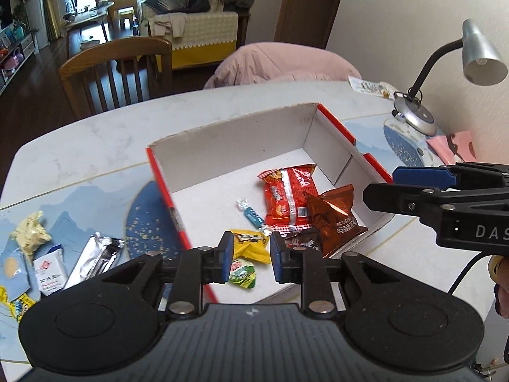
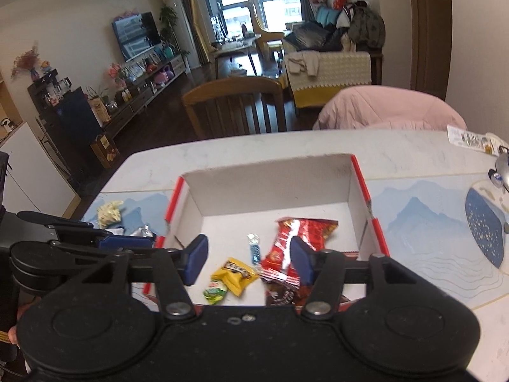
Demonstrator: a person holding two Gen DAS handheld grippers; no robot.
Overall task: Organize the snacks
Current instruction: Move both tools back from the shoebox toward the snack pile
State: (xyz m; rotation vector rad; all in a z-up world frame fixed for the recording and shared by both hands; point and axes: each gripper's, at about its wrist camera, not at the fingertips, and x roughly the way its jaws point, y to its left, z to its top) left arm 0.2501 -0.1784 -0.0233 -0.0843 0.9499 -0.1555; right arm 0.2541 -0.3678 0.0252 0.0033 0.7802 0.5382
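A white cardboard box (image 1: 238, 140) with red edges lies open on the table. Inside it are a red packet (image 1: 289, 194), a brown Oreo packet (image 1: 334, 219), a blue candy (image 1: 251, 215), a yellow packet (image 1: 249, 245), a green packet (image 1: 243, 273) and a dark brown packet (image 1: 302, 242). My left gripper (image 1: 251, 254) hangs open above the box's near end, nothing between its pads. My right gripper (image 2: 248, 254) is open over the box (image 2: 270, 187) too, empty, above the yellow packet (image 2: 233, 275) and the red packet (image 2: 302, 232). Each gripper shows in the other's view.
Left of the box lie a crumpled yellow wrapper (image 1: 30, 232), a white packet (image 1: 49, 270) and a silver packet (image 1: 95, 254). A desk lamp (image 1: 413, 114) and another packet (image 1: 372, 87) stand at the far right. A wooden chair (image 1: 117, 70) faces the table's far side.
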